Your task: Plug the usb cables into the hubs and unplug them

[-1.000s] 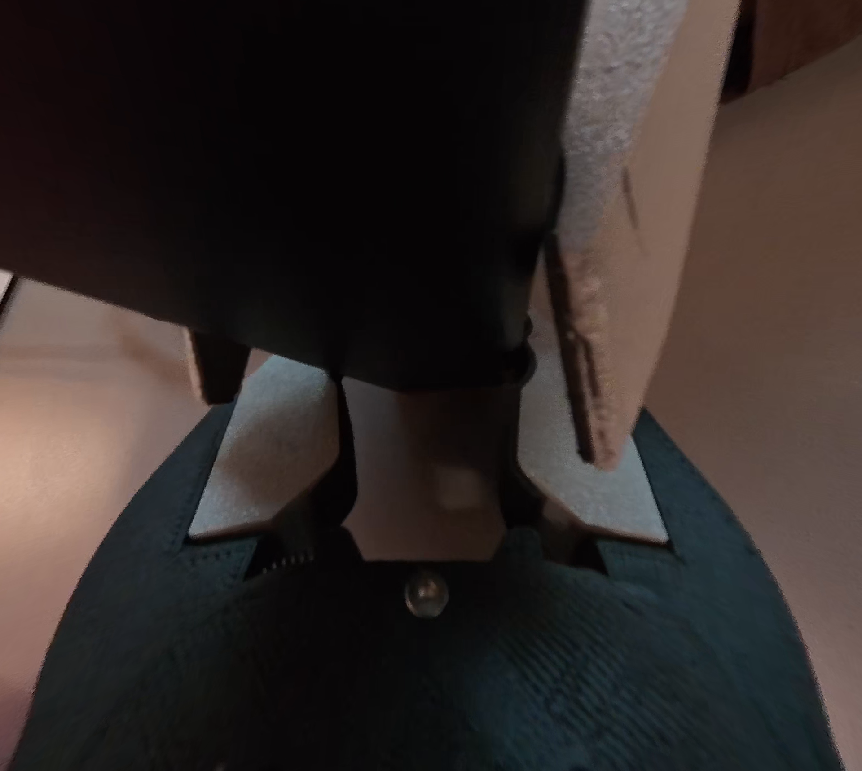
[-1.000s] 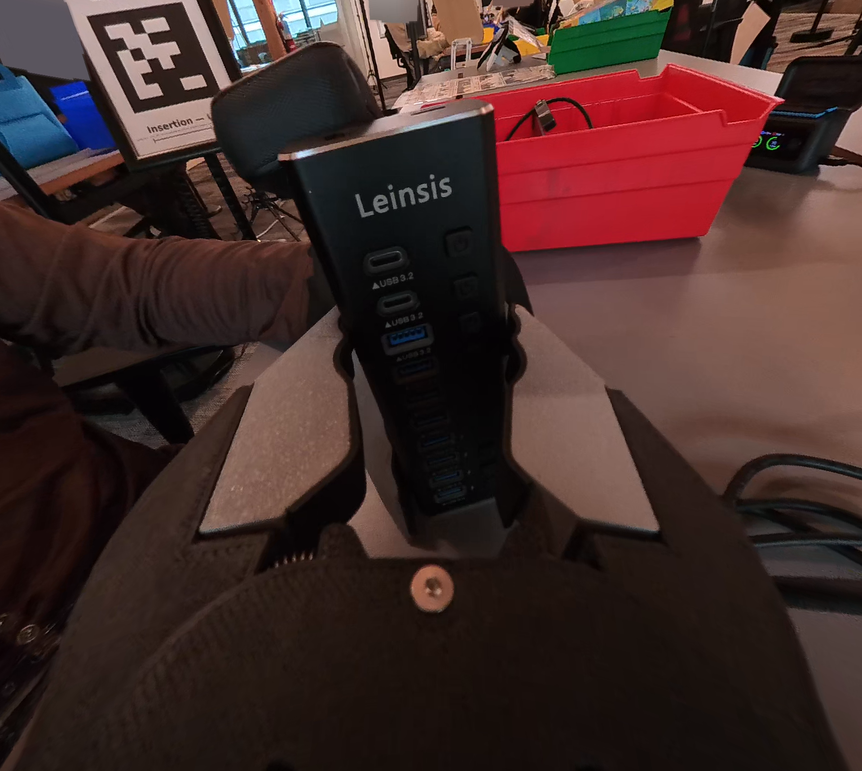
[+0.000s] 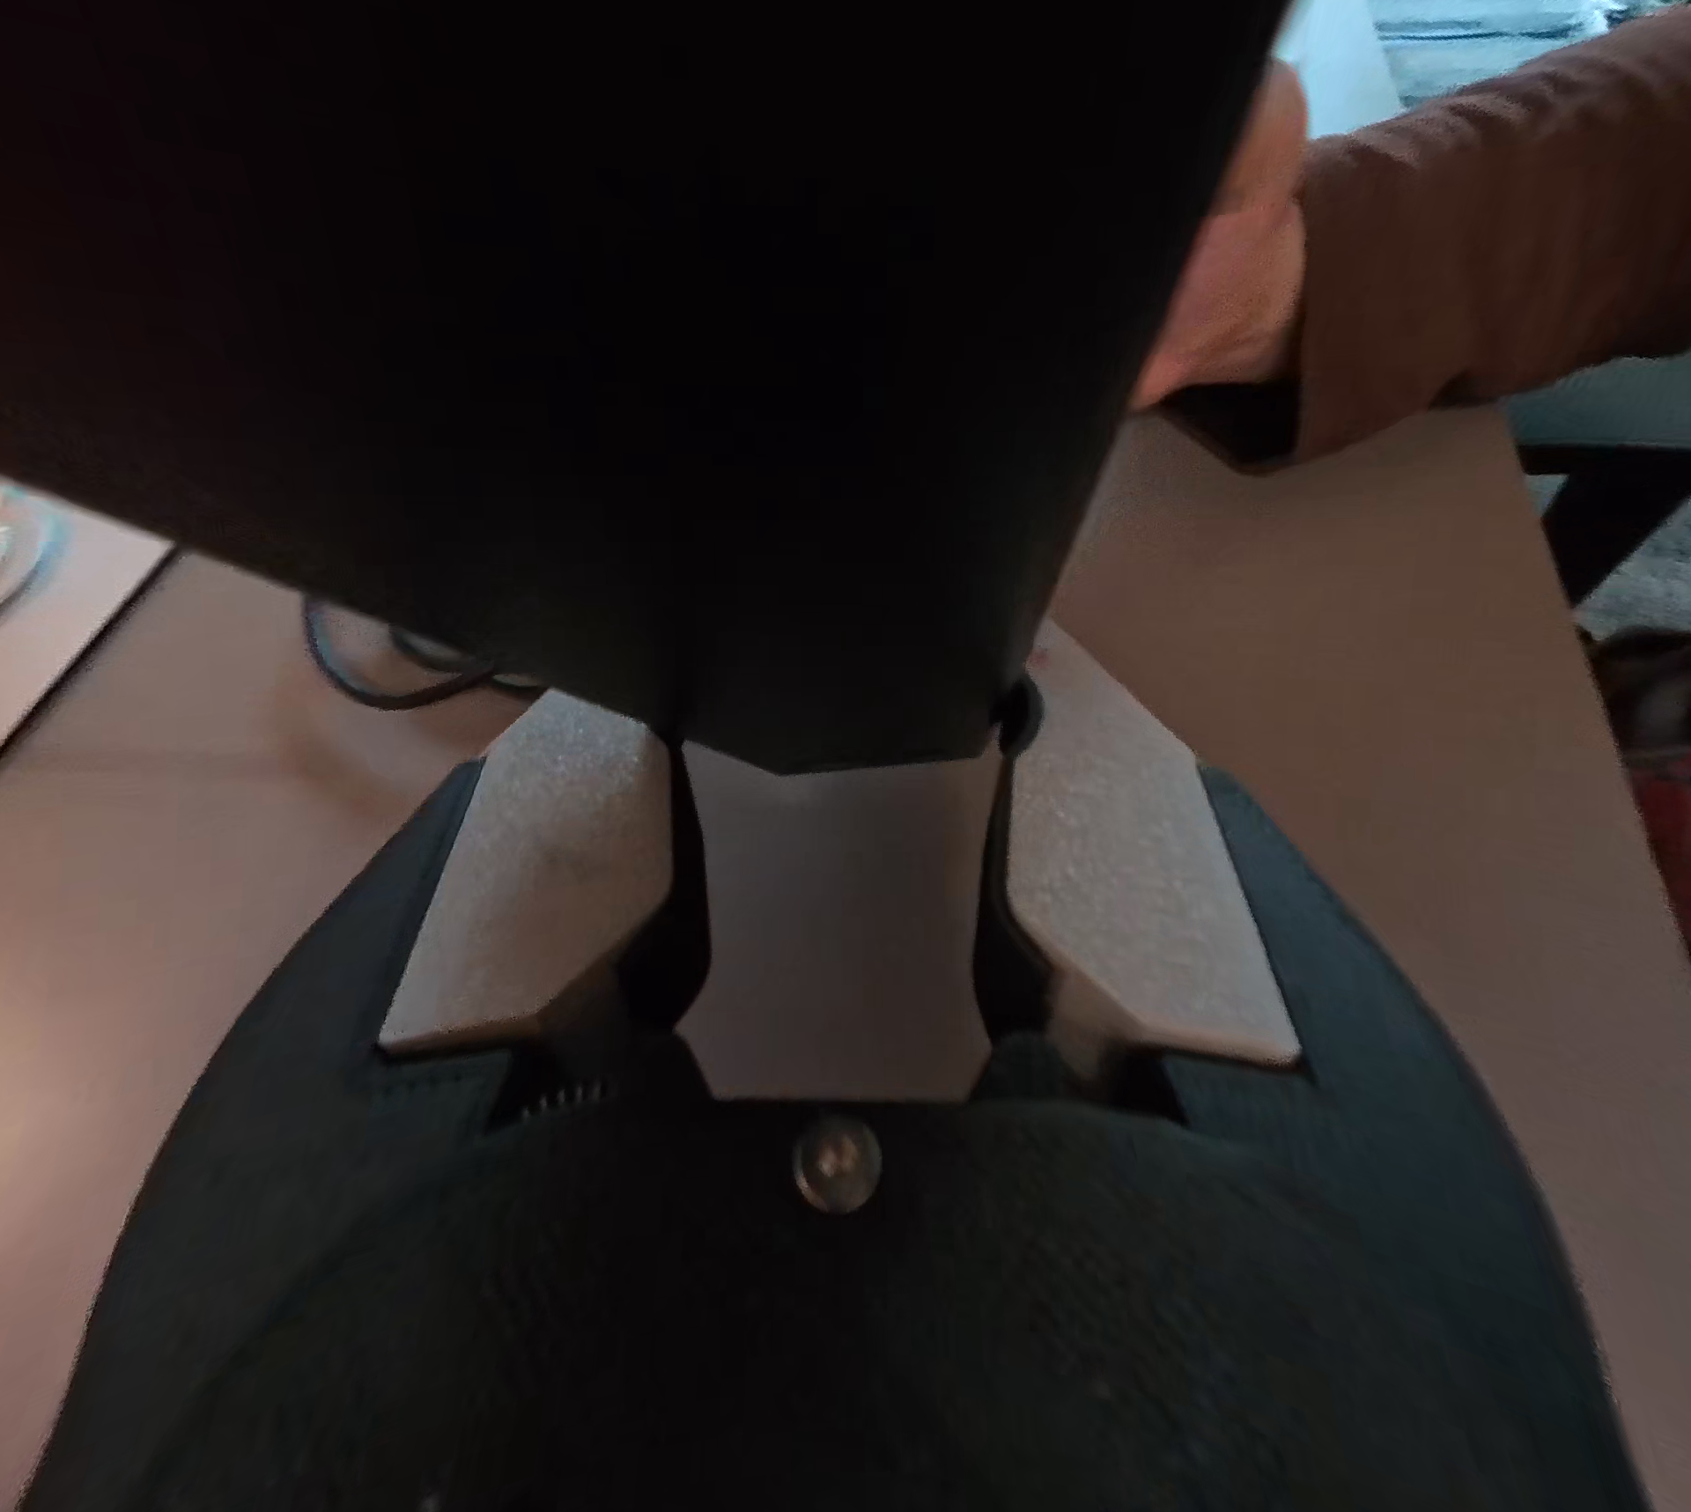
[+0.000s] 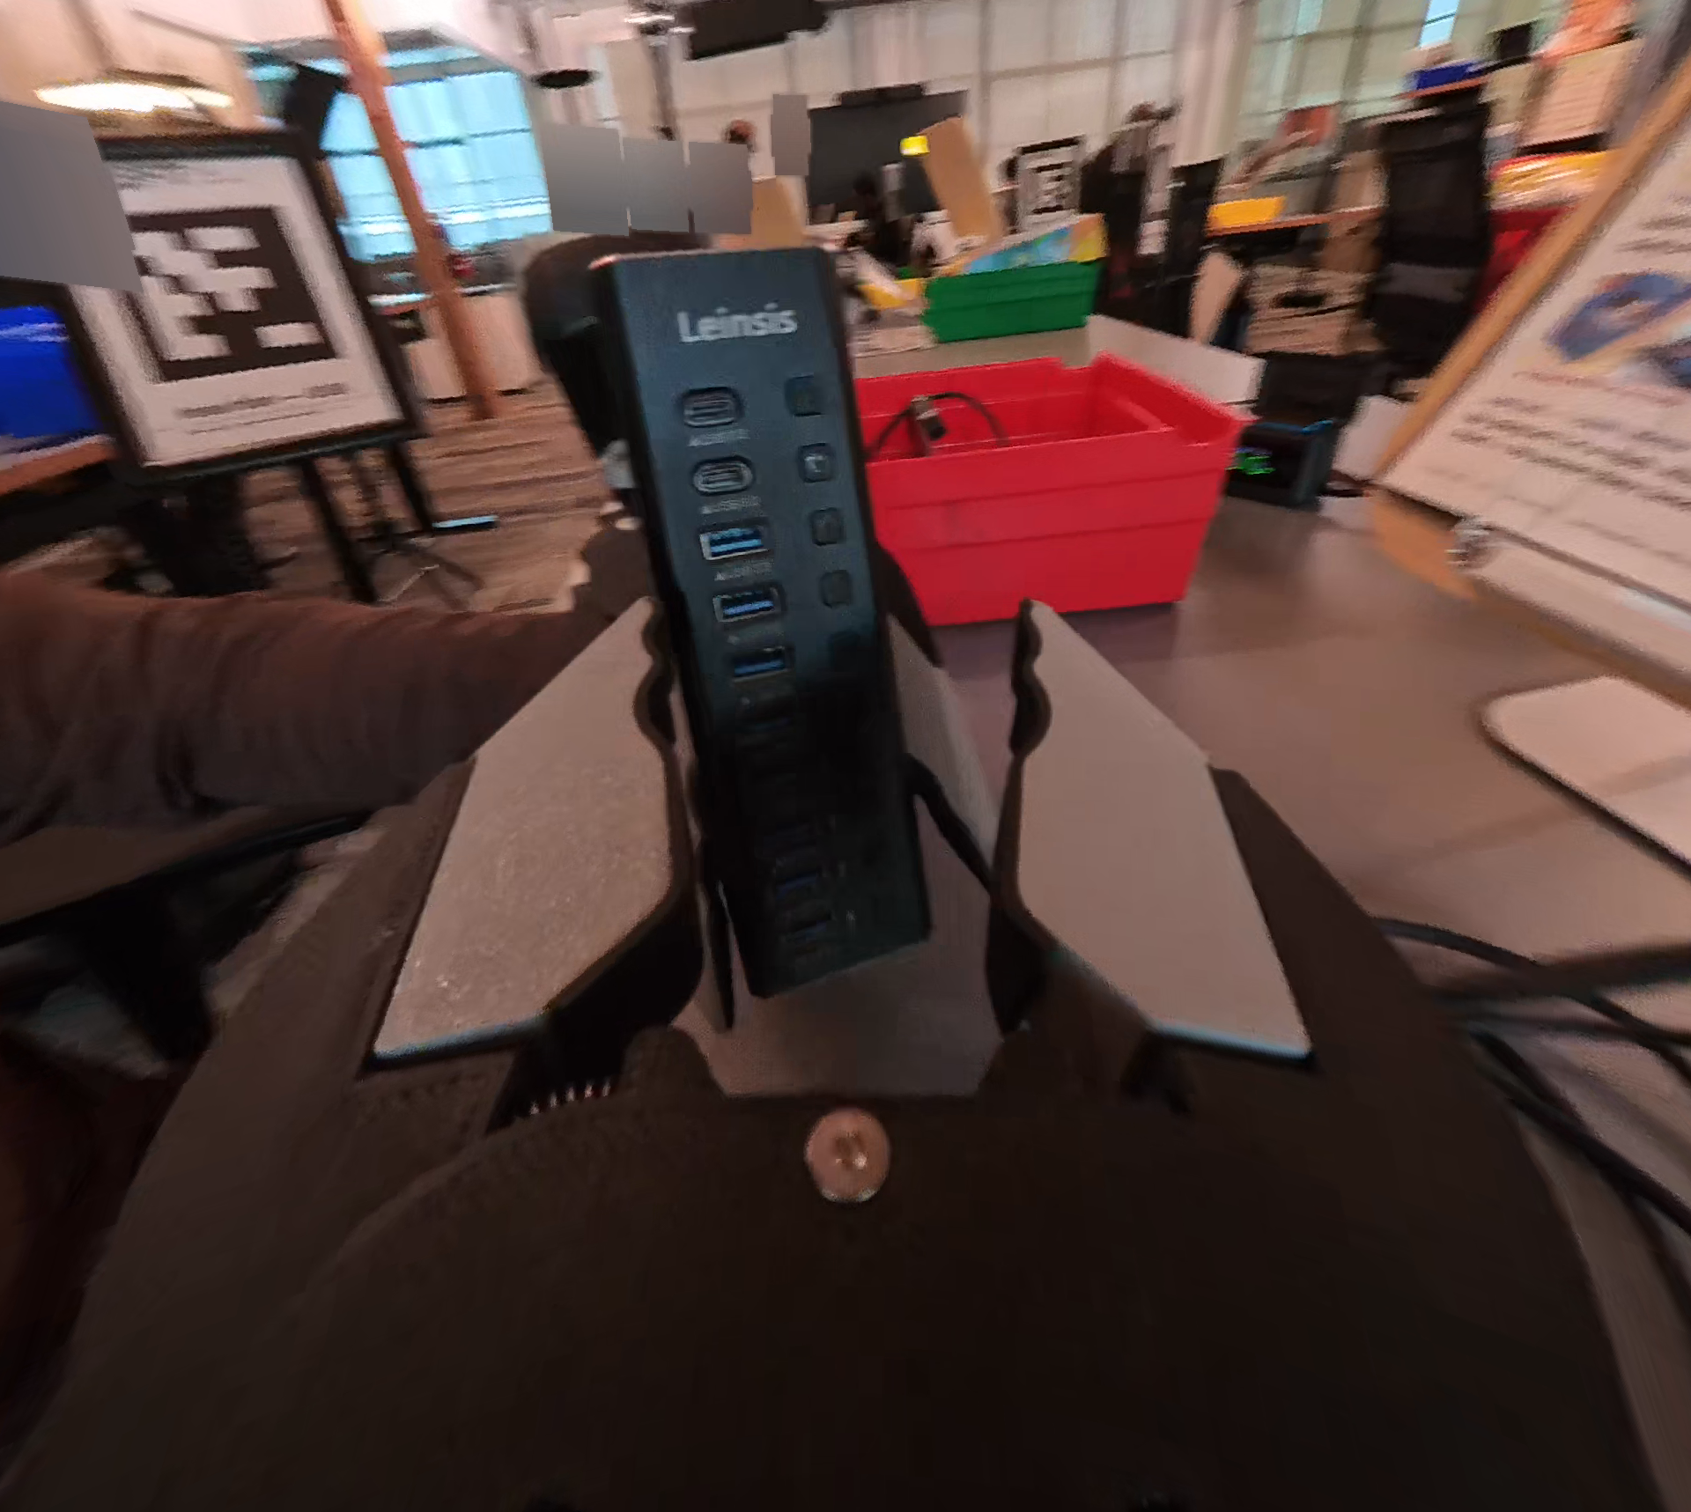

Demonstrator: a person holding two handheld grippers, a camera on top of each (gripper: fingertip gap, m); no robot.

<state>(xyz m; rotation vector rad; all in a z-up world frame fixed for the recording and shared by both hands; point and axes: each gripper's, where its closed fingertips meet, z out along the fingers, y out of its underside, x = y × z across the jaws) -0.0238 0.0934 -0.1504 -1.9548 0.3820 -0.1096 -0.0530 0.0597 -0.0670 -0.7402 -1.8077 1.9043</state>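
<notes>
The black USB hub [image 4: 778,608] is held upright by the left gripper [image 3: 837,745]. The right gripper [image 4: 842,672] is spread wide, clear of the hub.

Your grey table [image 4: 1281,700] carries a red bin [image 4: 1043,517] at twelve o'clock, black cables [image 4: 1556,1011] at three — and a small black box [image 4: 1281,462] beside the bin.

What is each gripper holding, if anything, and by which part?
The left gripper clamps the black rectangular multi-port USB hub near its upper end, from behind. The right gripper holds nothing: its jaws stand open around the hub's lower part.
</notes>
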